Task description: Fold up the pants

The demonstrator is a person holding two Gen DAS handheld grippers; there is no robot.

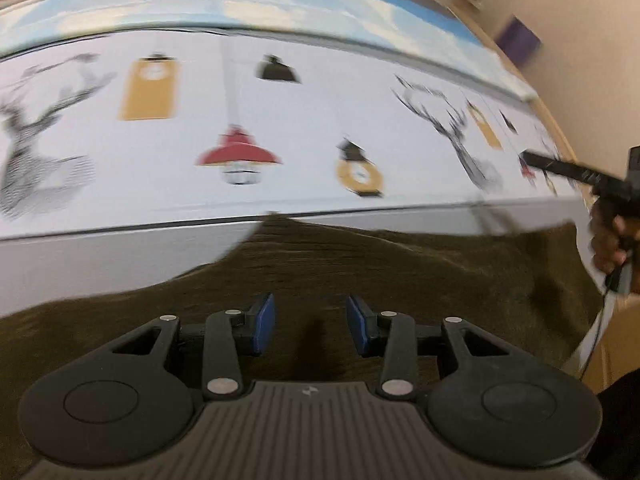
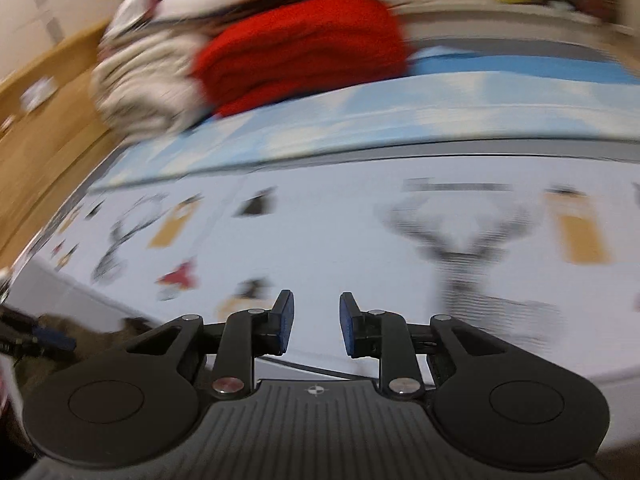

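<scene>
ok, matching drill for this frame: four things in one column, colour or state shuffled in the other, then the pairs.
Things:
1. pants
2. left tongs
3. folded stack item
4. sheet

Colour or state:
A. red
B. open, empty
C. dark olive
D. white with deer and lamp prints

Pairs: 1-C, 2-B, 3-A, 4-D

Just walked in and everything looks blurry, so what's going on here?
A person is working on dark olive pants spread on a bed covered by a white sheet with deer and lamp prints. The left tool hovers open over the pants, gripping nothing. The right tool is also open, over the sheet. Folded red fabric sits farther back. Both views are motion-blurred.
</scene>
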